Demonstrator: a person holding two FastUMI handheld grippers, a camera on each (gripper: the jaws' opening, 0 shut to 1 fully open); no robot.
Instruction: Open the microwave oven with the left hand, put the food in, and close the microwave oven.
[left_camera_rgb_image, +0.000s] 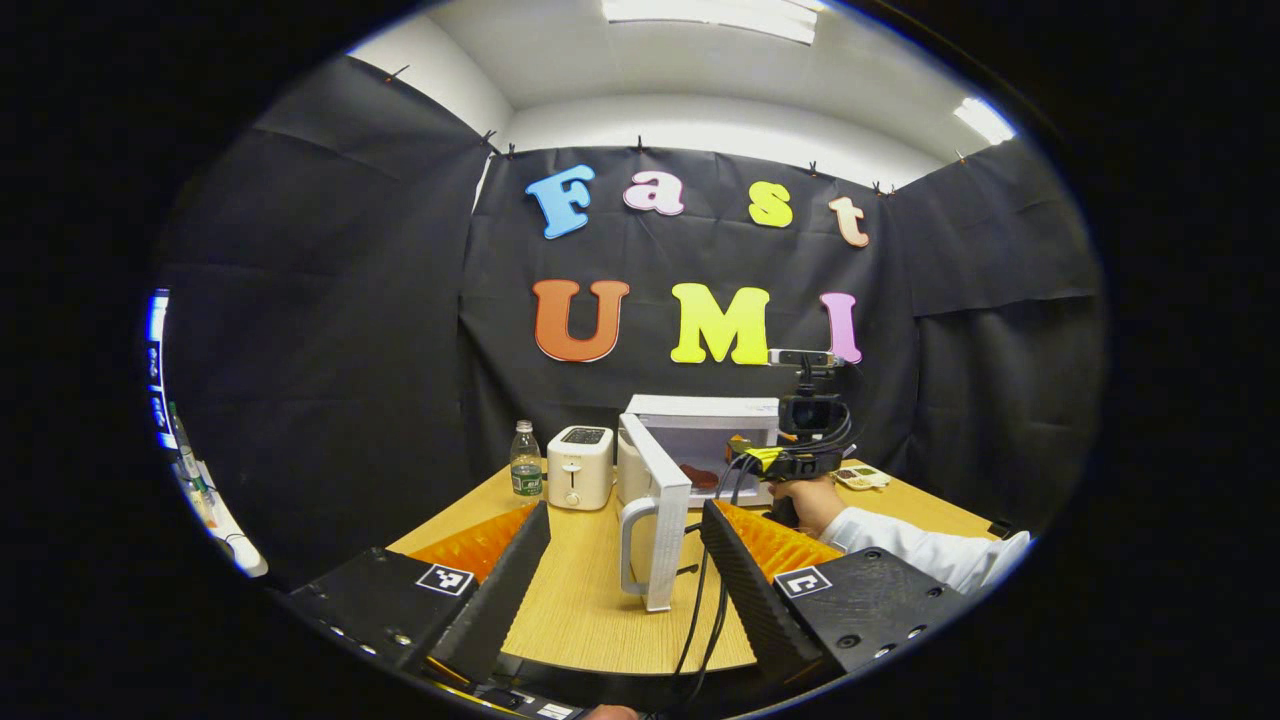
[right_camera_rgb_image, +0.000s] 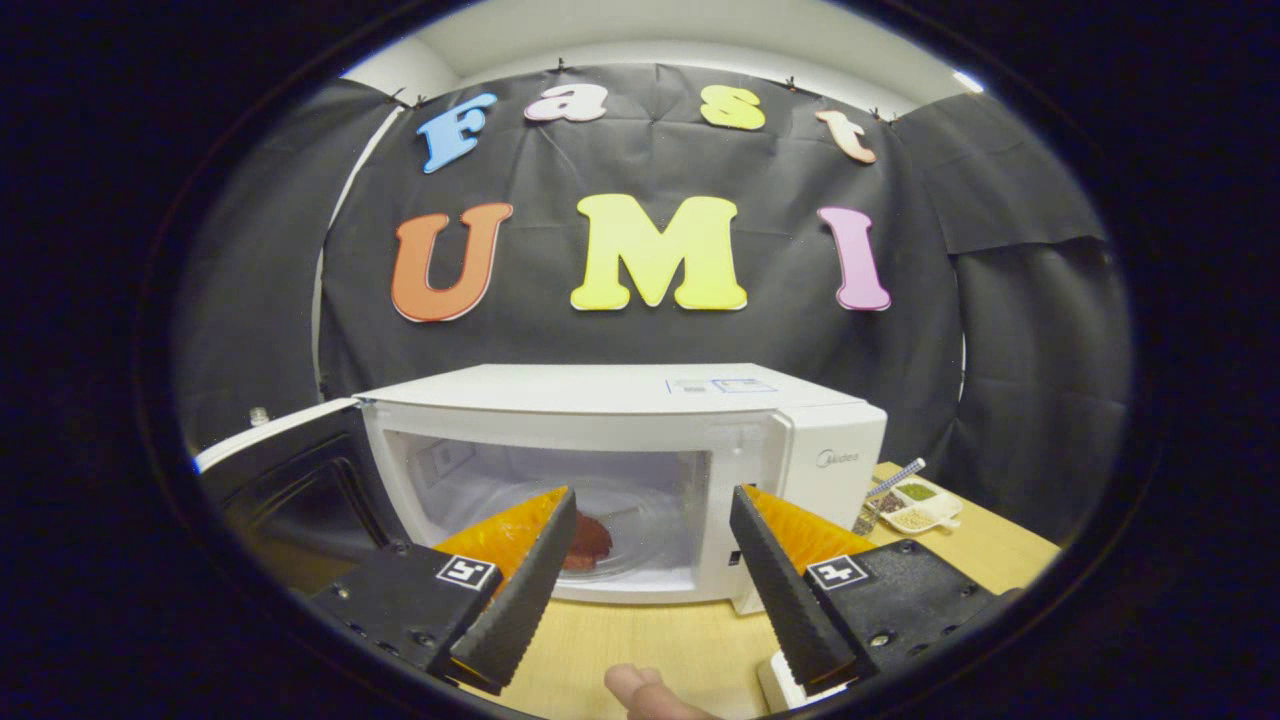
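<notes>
The white microwave (right_camera_rgb_image: 620, 400) stands at the back of the wooden table, its door (right_camera_rgb_image: 290, 480) swung wide to the left. A dark red piece of food (right_camera_rgb_image: 585, 540) lies on the turntable inside. My right gripper (right_camera_rgb_image: 653, 495) is open just in front of the cavity, nothing between its fingers. From the left gripper view the microwave (left_camera_rgb_image: 700, 410) is farther off, and the door (left_camera_rgb_image: 660, 490) juts toward me edge-on with its handle (left_camera_rgb_image: 632, 545). My left gripper (left_camera_rgb_image: 625, 510) is open and empty, short of the door. A hand holds the right gripper (left_camera_rgb_image: 800, 460) at the oven's mouth.
A white toaster (left_camera_rgb_image: 580, 465) and a clear water bottle (left_camera_rgb_image: 525, 460) stand left of the microwave. A small divided dish of spices (right_camera_rgb_image: 915, 505) sits to its right. Black cables (left_camera_rgb_image: 700, 600) trail over the table's front edge. A person's fingertip (right_camera_rgb_image: 640, 690) shows below.
</notes>
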